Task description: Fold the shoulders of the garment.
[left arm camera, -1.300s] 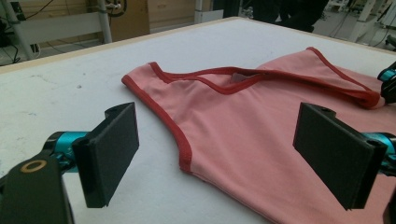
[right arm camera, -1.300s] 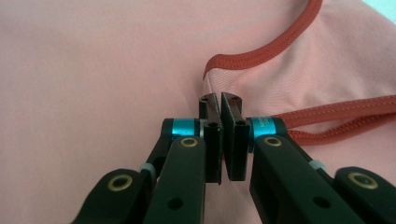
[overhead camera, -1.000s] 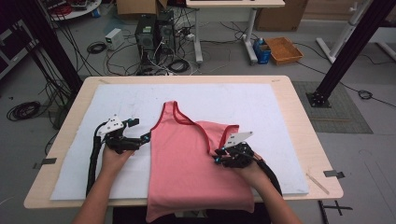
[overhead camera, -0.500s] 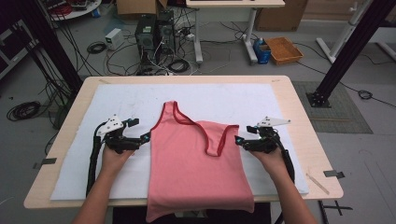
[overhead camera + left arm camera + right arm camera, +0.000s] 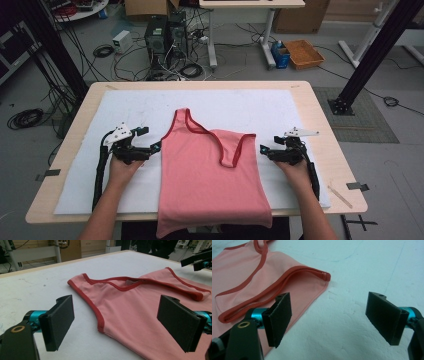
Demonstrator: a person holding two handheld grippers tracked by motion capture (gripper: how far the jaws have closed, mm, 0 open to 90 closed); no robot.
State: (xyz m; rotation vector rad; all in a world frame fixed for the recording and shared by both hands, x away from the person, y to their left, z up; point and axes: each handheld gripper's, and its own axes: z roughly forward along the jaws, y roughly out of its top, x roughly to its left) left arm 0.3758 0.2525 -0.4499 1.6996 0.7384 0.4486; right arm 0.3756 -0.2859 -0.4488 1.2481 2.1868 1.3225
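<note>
A pink tank top (image 5: pixel 210 175) with red trim lies flat on the white mat (image 5: pixel 250 107), its hem hanging over the near table edge. One strap points to the far side; the other strap (image 5: pixel 231 152) is folded down onto the body. My left gripper (image 5: pixel 152 146) rests open on the mat at the top's left edge, and its own view has the red-trimmed armhole (image 5: pixel 96 312) between its wide jaws (image 5: pixel 116 312). My right gripper (image 5: pixel 263 149) stands just right of the top. Its jaws have just been opening, with bare mat between them (image 5: pixel 329 312).
The wooden table (image 5: pixel 320 125) rims the mat, with a thin stick (image 5: pixel 339 195) near its right front corner. Behind the table are a computer tower (image 5: pixel 162 37), cables and an orange box (image 5: pixel 304 52). A black frame post (image 5: pixel 372 55) stands at the right.
My right gripper let go of the top near its right armhole and slid right onto the bare mat, jaws now wide. The left gripper kept still.
</note>
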